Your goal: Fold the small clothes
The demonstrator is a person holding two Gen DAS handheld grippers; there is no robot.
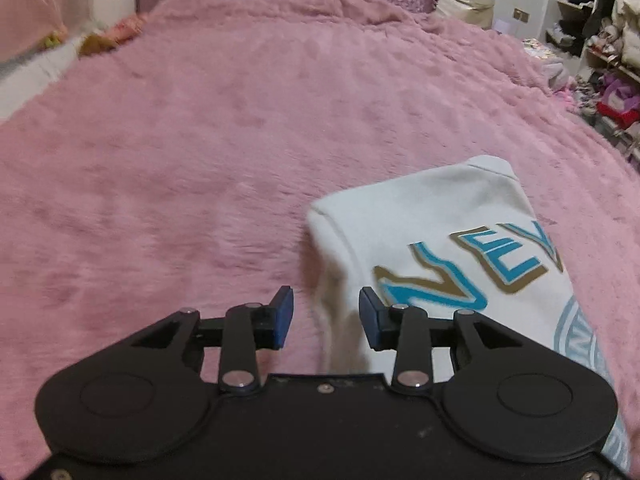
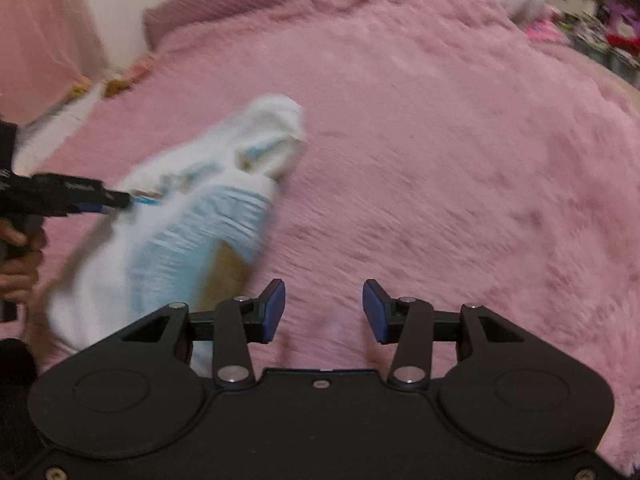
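Left claw: your left gripper (image 1: 326, 316) is spread, pads apart, nothing pinched; the shirt's folded edge shows in the gap, but the pads do not press it.
Right claw: your right gripper (image 2: 324, 310) is spread too, with only blanket (image 2: 460, 160) between its pads.
Shirt: the white shirt (image 1: 432, 248) lies on the pink blanket, just right of the left claw and left of the right one. Its printed side is up and its left side is turned under.
Done: judging by the narrow shape, you have at least one side fold in.
Left: it looks long yet, so a cross fold likely remains. The right view is too blurred to tell how neat the far end is.
Other clothes: no other loose garment shows on the bed.
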